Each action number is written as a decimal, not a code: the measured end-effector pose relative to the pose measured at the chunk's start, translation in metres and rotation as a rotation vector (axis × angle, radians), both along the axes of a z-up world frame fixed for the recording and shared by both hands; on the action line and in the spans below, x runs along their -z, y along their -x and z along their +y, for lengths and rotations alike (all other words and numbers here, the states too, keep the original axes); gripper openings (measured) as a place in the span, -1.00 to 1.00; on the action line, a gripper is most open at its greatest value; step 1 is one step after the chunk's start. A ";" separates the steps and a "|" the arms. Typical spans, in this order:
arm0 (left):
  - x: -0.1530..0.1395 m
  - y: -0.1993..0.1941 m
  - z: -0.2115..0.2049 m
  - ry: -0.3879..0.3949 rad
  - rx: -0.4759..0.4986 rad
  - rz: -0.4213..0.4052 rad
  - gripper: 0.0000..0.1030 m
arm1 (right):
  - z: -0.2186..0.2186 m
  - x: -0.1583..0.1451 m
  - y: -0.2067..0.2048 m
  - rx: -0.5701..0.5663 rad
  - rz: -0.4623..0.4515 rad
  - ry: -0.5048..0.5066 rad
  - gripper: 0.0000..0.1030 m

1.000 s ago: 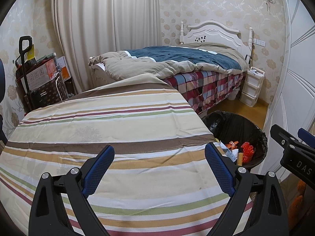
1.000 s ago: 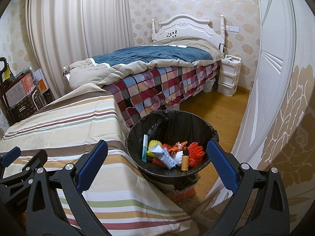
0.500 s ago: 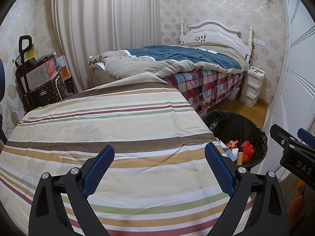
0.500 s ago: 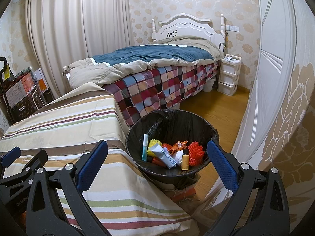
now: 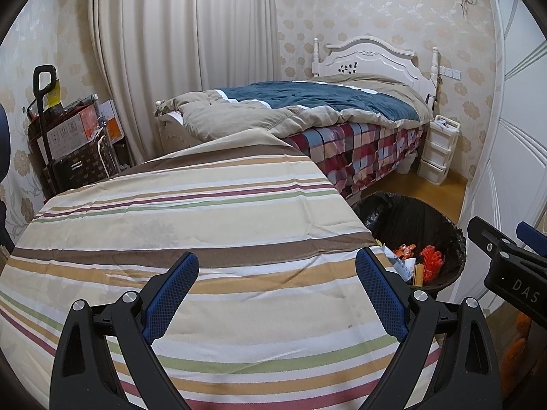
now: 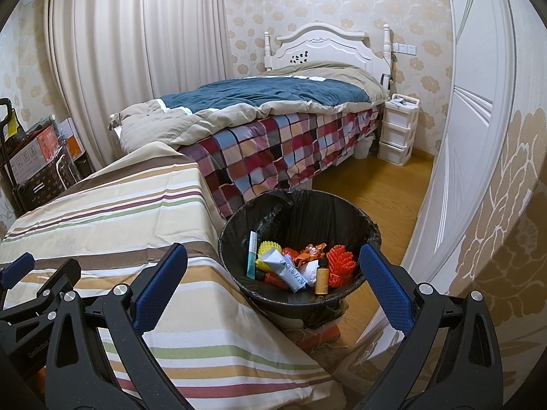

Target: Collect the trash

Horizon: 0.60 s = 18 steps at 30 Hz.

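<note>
While both claws stand spread and empty, the left gripper (image 5: 275, 287) hangs over the striped cloth (image 5: 191, 225) and the right gripper (image 6: 273, 275) hangs at the cloth's right edge, its right finger over the near rim of the bin (image 6: 371, 235). Just right of the cloth stands that black-lined bin, holding the trash (image 6: 297, 266): a white tube, a teal stick, a small amber bottle, yellow and orange spiky pieces and an orange wrapper. Under the bin an orange box (image 6: 319, 336) shows on the wood floor. Beyond it the bed (image 6: 273, 126) with a checked cover fills the far middle, a white drawer unit (image 6: 398, 133) beside it at far right. Curtains (image 6: 136, 54) hang far left, with stacked boxes (image 5: 68, 133) at the left wall. A white door (image 6: 461, 157) rises right of the bin.
</note>
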<state>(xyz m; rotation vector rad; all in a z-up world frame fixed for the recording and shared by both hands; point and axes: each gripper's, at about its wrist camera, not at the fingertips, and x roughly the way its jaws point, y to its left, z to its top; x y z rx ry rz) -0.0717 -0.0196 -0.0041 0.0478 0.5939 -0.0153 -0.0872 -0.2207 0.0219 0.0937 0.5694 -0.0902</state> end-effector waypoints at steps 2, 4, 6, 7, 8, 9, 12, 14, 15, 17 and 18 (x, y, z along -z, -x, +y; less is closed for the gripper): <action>0.000 -0.001 -0.001 -0.004 -0.007 -0.005 0.79 | 0.000 0.000 0.000 0.000 0.000 -0.001 0.91; -0.002 0.000 -0.002 -0.003 -0.011 -0.014 0.79 | 0.000 0.000 0.000 0.000 0.000 0.000 0.91; -0.003 0.002 -0.002 0.000 -0.015 -0.022 0.79 | 0.000 0.000 0.000 -0.001 0.001 -0.001 0.91; -0.003 0.003 -0.003 0.001 -0.015 -0.025 0.79 | 0.000 0.000 0.000 -0.001 0.001 -0.001 0.91; -0.003 0.004 -0.004 0.002 -0.015 -0.027 0.79 | 0.000 0.000 0.000 -0.002 0.001 0.000 0.91; -0.004 0.004 -0.004 0.002 -0.015 -0.028 0.79 | 0.000 0.000 0.000 -0.002 0.000 0.000 0.91; -0.004 0.005 -0.003 0.007 -0.020 -0.029 0.79 | 0.001 0.000 0.000 -0.004 0.002 0.000 0.91; -0.004 0.006 -0.003 0.005 -0.021 -0.027 0.79 | 0.002 0.001 0.001 -0.006 0.003 0.000 0.91; -0.004 0.006 -0.003 0.004 -0.019 -0.024 0.79 | 0.003 0.003 0.002 -0.007 0.003 0.001 0.91; -0.004 0.005 0.000 0.000 -0.024 -0.021 0.79 | 0.005 0.005 0.002 -0.011 0.004 0.002 0.91; -0.005 0.003 0.003 -0.001 -0.031 -0.019 0.79 | 0.007 0.007 0.001 -0.014 0.006 0.003 0.91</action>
